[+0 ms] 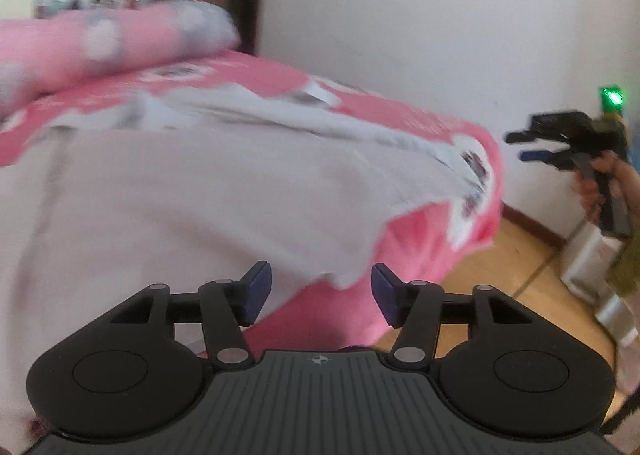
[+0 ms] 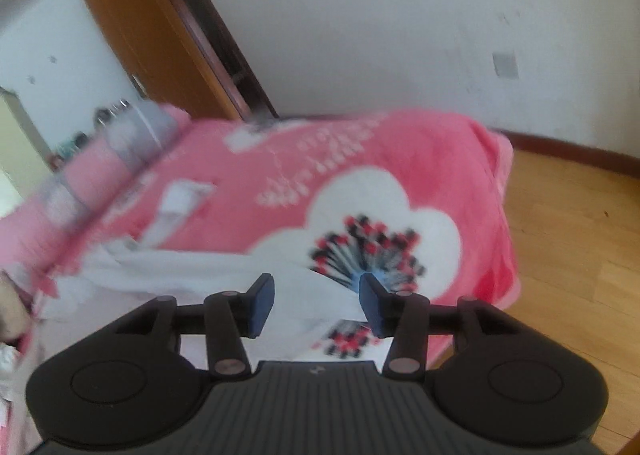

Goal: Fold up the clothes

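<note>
Both black two-finger grippers, left gripper (image 1: 321, 292) and right gripper (image 2: 316, 305), hung released above the pale white cloth garment (image 1: 180, 195) spread on the pink flower-print bed blanket (image 2: 400, 159), so regrasping matching edges seemed wisest.

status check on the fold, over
Left gripper open, nothing held. Right gripper open, nothing held. White garment lies on pink blanket. Nothing in the way.
</note>
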`<state>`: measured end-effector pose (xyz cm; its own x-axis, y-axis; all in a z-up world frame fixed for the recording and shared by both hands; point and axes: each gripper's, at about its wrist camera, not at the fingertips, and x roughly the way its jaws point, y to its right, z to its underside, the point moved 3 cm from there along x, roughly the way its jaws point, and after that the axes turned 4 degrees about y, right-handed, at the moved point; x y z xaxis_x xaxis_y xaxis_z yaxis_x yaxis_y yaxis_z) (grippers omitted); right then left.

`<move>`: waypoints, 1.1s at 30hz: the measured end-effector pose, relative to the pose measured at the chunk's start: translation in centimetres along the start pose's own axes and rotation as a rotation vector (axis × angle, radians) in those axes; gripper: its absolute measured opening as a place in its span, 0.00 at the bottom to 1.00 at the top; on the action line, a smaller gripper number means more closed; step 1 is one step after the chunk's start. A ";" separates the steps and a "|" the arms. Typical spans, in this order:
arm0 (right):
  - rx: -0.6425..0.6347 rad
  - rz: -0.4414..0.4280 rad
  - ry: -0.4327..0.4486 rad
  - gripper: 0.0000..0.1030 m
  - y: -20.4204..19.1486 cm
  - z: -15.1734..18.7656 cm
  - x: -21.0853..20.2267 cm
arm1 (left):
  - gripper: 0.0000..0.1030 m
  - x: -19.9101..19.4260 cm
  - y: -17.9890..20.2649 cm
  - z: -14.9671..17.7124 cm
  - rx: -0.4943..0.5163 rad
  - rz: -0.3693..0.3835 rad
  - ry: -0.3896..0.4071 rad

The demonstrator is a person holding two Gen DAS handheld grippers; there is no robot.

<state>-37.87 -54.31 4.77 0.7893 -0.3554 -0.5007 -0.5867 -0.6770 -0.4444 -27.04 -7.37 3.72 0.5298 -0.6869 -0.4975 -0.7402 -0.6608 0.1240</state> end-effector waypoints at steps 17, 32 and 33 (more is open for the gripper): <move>-0.461 -0.664 -0.297 0.48 -32.1 16.4 -3.1 | 0.67 -11.8 -18.2 1.9 -0.262 -0.569 0.104; -0.454 -0.696 -0.595 0.48 -47.5 17.0 6.4 | 0.90 -8.4 -29.9 4.5 -0.230 -0.581 -0.001; -0.463 -0.679 -0.602 0.48 -48.3 17.6 7.7 | 0.87 -8.3 -30.5 4.8 -0.242 -0.579 -0.017</move>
<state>-6.68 -12.99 9.29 0.6320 0.4935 -0.5975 0.1794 -0.8433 -0.5066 -10.86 19.96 -0.08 0.8089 -0.1934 -0.5552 -0.2195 -0.9754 0.0200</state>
